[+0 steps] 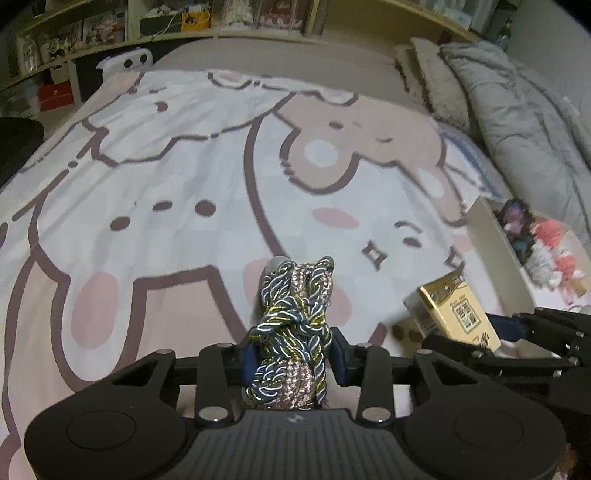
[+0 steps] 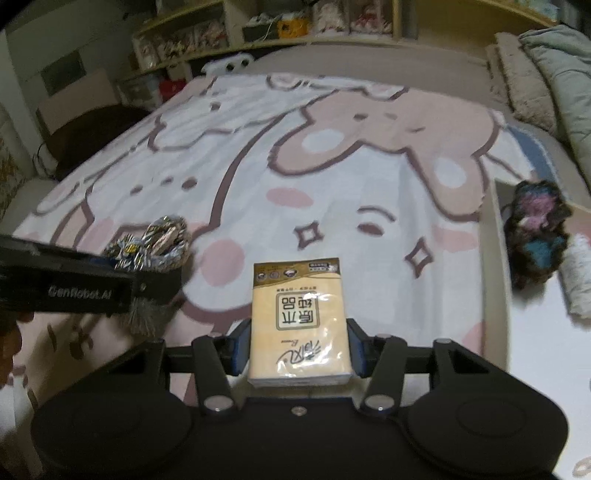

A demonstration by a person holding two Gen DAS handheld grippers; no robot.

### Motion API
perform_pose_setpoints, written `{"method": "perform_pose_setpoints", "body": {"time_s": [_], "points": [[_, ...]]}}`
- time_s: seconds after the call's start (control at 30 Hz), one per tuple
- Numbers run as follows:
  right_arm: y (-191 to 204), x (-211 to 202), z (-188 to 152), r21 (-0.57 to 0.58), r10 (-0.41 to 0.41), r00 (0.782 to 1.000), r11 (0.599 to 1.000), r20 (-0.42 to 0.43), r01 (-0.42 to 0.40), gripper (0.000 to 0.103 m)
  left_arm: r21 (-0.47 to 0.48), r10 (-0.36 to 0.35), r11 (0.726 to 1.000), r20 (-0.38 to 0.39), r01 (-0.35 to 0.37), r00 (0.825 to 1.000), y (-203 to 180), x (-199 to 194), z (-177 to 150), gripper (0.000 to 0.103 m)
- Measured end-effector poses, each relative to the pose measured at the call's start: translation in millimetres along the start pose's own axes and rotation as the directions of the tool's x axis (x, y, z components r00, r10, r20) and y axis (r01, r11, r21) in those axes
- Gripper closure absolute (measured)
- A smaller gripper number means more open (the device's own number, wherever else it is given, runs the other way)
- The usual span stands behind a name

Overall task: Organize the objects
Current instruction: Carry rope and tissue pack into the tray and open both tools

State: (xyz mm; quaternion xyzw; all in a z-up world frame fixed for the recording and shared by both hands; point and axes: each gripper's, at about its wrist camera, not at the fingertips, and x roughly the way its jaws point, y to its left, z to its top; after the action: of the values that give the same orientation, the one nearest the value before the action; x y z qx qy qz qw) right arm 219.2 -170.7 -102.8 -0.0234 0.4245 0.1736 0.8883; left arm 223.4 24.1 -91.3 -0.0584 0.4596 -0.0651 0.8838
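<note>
– Shelves [image 1: 155,22] packed with small boxes run along the back wall, and a bed takes up nearly everything in front. What covers it?

– One blanket [image 1: 184,166] printed with big pink and white cartoon animals. Grey bedding [image 1: 517,110] is bunched along its right side.

– Any containers?

– One, a white box [image 2: 498,258] with low walls, open on top, sitting on the blanket at the right. Inside lie a dark fuzzy scrunchie [image 2: 535,229] with pink and blue patches and a white fluffy piece [image 2: 580,273] just beside it. From the left wrist, coral and pale pieces [image 1: 557,254] show further along the box; I cannot tell what they are.

– And the grippers?

– The left gripper [image 1: 293,350] is closed tight on a twisted cord bundle [image 1: 295,314], grey, gold and pinkish strands, standing up between the pads over the blanket.

– The right one?

– The right gripper [image 2: 299,347] is part-way closed, its blue pads pressing both sides of a yellow tissue pack [image 2: 297,314]. The pack is held above the blanket, left of the box, not in it. Both grippers are near each other, each visible from the other's camera.
</note>
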Motion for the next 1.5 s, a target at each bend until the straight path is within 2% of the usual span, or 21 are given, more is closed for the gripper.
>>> {"method": "perform_pose_setpoints", "body": {"time_s": [0.27, 0.5, 0.8, 1.13, 1.5], "points": [[-11, -36, 16, 0.036, -0.021, 0.994, 0.999, 0.112, 0.017, 0.050, -0.008, -0.028, 1.000, 0.083, 0.029, 0.996, -8, -28, 8, 0.064], [-14, -64, 23, 0.065, -0.028, 0.987, 0.998, 0.160, 0.018, 0.050, 0.007, -0.059, 0.998, 0.139, 0.059, 0.989, -20, -48, 13, 0.064], [-19, -103, 27, 0.072, -0.067, 0.968, 0.996, 0.243, 0.051, 0.050, 0.032, -0.074, 0.997, 0.168, 0.069, 0.983, -32, -70, 10, 0.064], [-51, -139, 19, 0.106, -0.113, 0.960, 0.990, 0.256, 0.088, 0.050, 0.071, -0.107, 0.993, 0.193, 0.095, 0.975, -64, -86, 14, 0.064], [-108, -167, 1, 0.174, -0.193, 0.950, 0.973, 0.247, 0.152, 0.050, 0.088, -0.165, 0.985, 0.183, 0.151, 0.969, -112, -74, 16, 0.064]]}}
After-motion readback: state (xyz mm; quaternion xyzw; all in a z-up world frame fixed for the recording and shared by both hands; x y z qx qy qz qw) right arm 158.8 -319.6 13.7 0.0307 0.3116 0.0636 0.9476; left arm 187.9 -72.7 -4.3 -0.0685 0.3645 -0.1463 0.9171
